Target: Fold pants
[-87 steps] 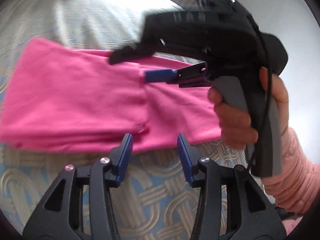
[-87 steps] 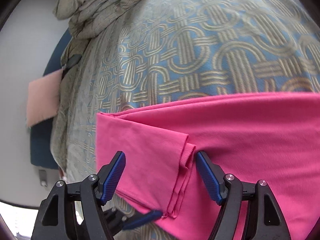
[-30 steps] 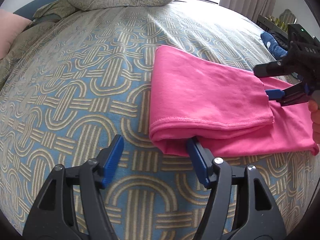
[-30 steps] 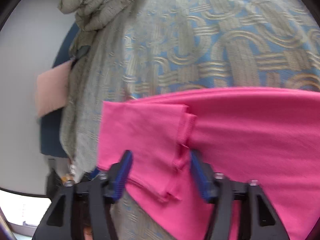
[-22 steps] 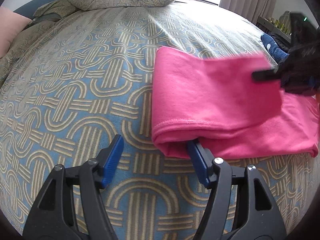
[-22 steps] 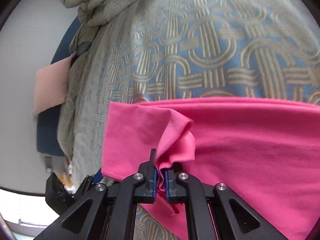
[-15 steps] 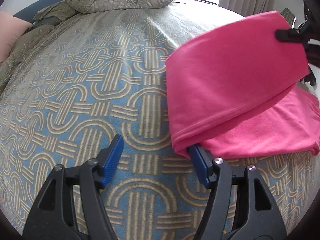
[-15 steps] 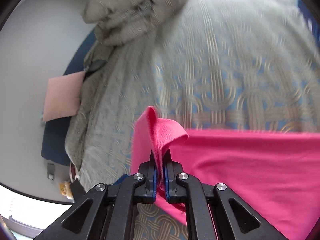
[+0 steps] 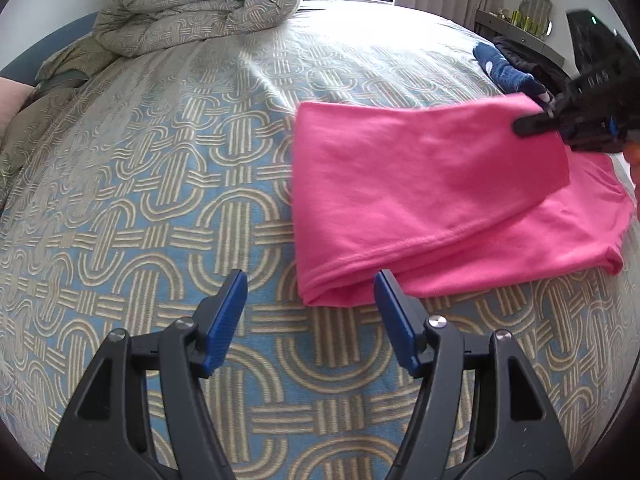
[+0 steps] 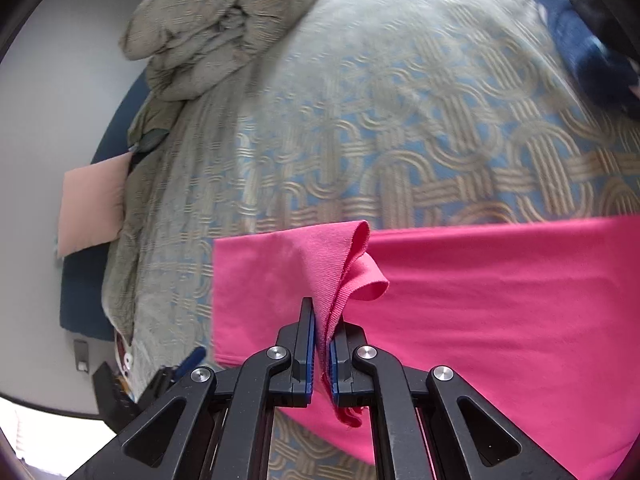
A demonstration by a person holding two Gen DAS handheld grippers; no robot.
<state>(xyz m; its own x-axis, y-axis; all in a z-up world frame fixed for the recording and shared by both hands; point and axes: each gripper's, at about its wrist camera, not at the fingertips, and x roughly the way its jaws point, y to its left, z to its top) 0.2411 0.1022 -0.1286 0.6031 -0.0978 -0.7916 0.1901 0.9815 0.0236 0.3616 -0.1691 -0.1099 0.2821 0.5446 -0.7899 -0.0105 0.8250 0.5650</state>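
On bed (image 9: 160, 168), right gripper (image 10: 322, 340) pinches pants (image 10: 480, 300)

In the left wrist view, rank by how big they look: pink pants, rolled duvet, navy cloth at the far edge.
1. Pink pants, largest.
2. Rolled duvet, smaller, but it lies farther from the camera, so its true size against the pants is unsure.
3. Navy cloth, smallest and partly hidden.

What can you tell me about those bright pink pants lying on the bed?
The pink pants look like soft, finely ribbed knit, folded into a flat stack on the patterned bedspread. The right gripper is shut on one end, lifting the top layer. The left gripper hangs open near the folded corner, not gripping it.
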